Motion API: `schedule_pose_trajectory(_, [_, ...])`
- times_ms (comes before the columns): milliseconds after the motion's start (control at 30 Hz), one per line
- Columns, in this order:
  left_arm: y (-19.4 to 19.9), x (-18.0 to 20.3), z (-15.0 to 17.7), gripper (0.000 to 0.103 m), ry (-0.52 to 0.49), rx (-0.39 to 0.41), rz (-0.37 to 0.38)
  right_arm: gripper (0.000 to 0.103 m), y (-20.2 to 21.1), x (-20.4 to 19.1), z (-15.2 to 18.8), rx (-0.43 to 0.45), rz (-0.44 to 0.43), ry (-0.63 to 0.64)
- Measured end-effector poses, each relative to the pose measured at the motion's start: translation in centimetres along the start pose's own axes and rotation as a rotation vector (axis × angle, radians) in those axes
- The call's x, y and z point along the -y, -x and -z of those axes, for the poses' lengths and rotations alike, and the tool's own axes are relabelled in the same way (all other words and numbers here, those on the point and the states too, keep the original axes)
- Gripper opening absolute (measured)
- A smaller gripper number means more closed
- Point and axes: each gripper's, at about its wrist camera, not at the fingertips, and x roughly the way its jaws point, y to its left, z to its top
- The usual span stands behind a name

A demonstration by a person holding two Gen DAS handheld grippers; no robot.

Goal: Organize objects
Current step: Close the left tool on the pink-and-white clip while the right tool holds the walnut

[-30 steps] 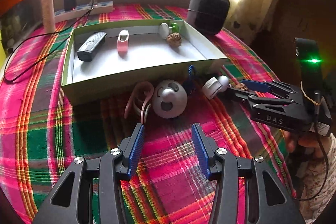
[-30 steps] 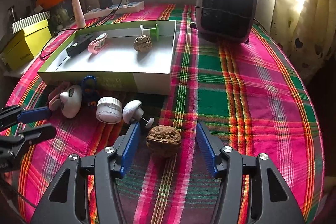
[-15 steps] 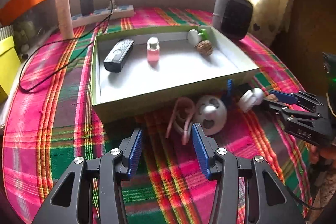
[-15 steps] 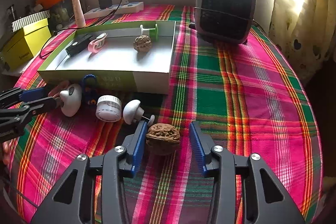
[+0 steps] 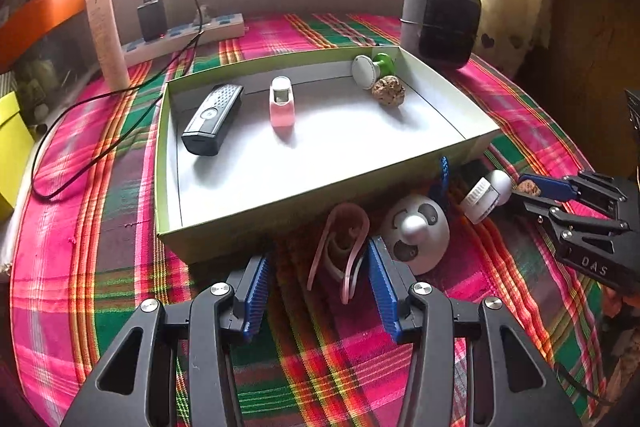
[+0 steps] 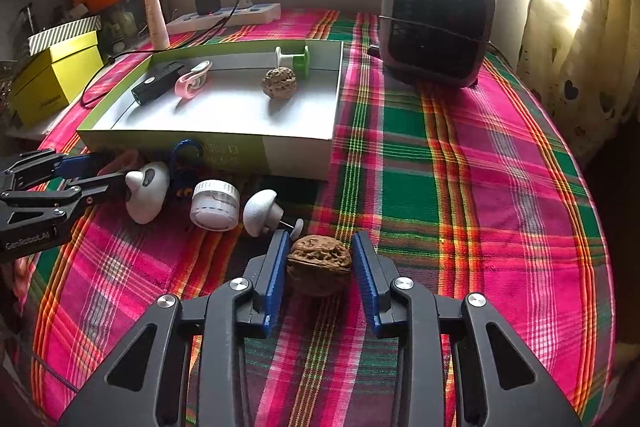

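Pinching a wrinkled brown walnut (image 6: 319, 259) near the shallow green cardboard box (image 6: 296, 151), right gripper (image 6: 320, 277) fingers prepare its boxing; left gripper (image 5: 318, 297) fingers spread.

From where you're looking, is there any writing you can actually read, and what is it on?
"DAS": on the body of the right tongs, seen from the left camera.
"GenRobot.AI": on the body of the left tongs, seen from the right camera; small, so my reading is unsure.
White print on the green box front wall: too blurred to read.
Print on the yellow box: too small to read.
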Motion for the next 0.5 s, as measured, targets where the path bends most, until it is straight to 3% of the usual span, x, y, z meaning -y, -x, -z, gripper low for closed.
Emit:
schedule_pose_trajectory(233, [-0.21, 0.63, -0.04, 0.045, 0.003, 0.005, -0.031, 0.032, 0.03, -0.13, 0.03, 0.001, -0.002, 0.001])
schedule_pose_trajectory(500, [-0.04, 0.60, 0.22, 0.030, 0.021, 0.013, -0.065, 0.032, 0.06, -0.04, 0.06, 0.001, -0.001, 0.001])
